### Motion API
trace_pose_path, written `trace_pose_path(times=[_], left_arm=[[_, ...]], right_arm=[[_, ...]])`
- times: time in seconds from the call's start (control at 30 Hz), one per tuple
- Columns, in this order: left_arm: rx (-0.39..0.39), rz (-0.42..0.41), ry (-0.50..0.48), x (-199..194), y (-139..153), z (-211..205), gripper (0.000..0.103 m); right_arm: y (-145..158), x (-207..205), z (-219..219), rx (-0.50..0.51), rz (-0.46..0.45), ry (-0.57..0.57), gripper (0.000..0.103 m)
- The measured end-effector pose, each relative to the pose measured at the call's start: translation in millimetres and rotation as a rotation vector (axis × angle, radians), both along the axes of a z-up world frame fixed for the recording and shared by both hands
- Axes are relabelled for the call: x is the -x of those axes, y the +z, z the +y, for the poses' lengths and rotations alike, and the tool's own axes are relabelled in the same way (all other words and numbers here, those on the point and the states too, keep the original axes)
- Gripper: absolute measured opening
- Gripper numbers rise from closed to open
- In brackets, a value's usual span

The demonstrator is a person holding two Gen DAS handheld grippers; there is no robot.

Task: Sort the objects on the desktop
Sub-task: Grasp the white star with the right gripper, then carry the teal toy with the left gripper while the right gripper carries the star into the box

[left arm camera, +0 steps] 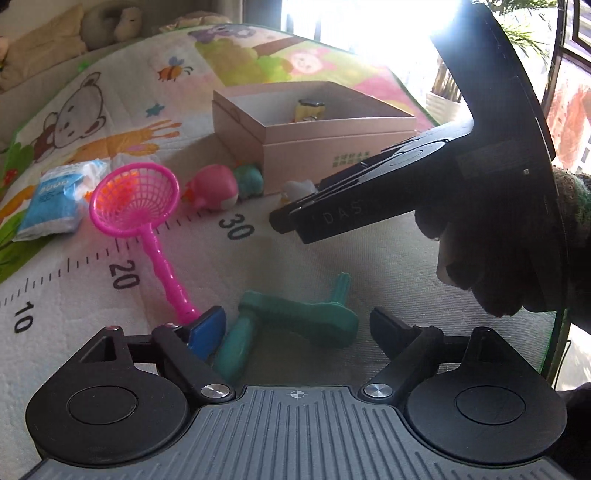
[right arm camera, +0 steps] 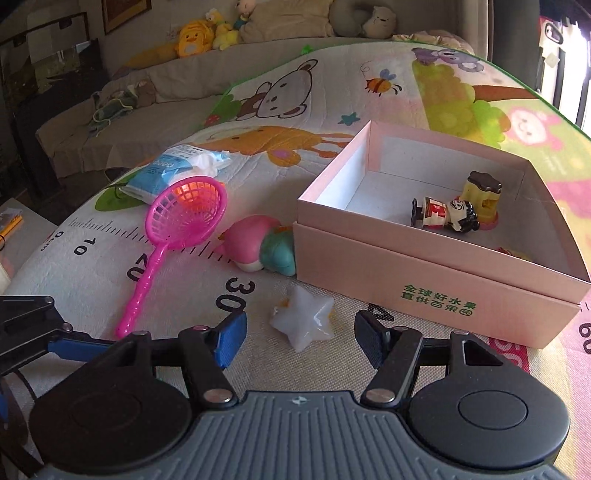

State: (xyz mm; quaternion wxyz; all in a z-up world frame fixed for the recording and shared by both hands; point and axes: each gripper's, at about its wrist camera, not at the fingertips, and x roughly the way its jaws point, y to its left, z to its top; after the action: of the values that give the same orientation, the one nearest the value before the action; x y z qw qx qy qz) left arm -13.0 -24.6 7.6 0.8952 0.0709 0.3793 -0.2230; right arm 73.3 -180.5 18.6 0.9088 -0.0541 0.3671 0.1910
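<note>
My left gripper [left arm camera: 297,326] is open just above the play mat, its jaws on either side of a teal toy tool [left arm camera: 295,321] lying flat. A pink toy net [left arm camera: 136,201] lies left of it, its handle end by my left fingertip. My right gripper [right arm camera: 301,338] is open, with a white star toy [right arm camera: 304,321] on the mat between its fingertips. The pink cardboard box [right arm camera: 436,291] stands to the right, holding a panda figure [right arm camera: 448,214] and a yellow toy [right arm camera: 480,195]. A pink and teal squishy toy [right arm camera: 258,247] lies against the box's left corner.
A blue and white tissue pack [right arm camera: 177,168] lies on the mat behind the net. The right gripper's body [left arm camera: 369,184] and the gloved hand holding it [left arm camera: 498,251] cross the left wrist view. A sofa with plush toys [right arm camera: 207,35] is behind the mat.
</note>
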Motion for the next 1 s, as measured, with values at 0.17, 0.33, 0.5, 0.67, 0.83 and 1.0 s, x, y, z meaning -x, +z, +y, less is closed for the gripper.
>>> trace_pose_path(times=[0.17,0.33,0.5,0.67,0.83,1.0], left_arm=[[0.005,-0.002,0.034,-4.0,0.0,2.4,0.091],[-0.011,-0.016,0.045,-5.7,-0.7,-1.6,0.089],[-0.012,-0.019,0.021,-1.4,7.7,-6.2,0.075],[0.001,-0.205,-0.002,-14.4,70.1,-18.0,0.075],[0.019,-0.397,-0.007,-70.7,131.2,-52.4,0.075],[0.028,-0.373,0.052,-148.4,126.6,-86.8,0.075]], right_arm=[[4.9,5.0,-1.8,0.034,-0.007,0.0,0.037],[17.8,28.8,-26.2,0.04,-0.004,-0.007,0.037],[39.0,58.2,-60.3,0.011,0.01,-0.017,0.037],[100.1,81.9,-101.0,-0.023,-0.158,-0.093,0.037],[157.2,63.3,-125.4,-0.036,-0.35,-0.185,0.037],[149.6,8.3,-135.2,-0.083,-0.292,-0.234,0.037]])
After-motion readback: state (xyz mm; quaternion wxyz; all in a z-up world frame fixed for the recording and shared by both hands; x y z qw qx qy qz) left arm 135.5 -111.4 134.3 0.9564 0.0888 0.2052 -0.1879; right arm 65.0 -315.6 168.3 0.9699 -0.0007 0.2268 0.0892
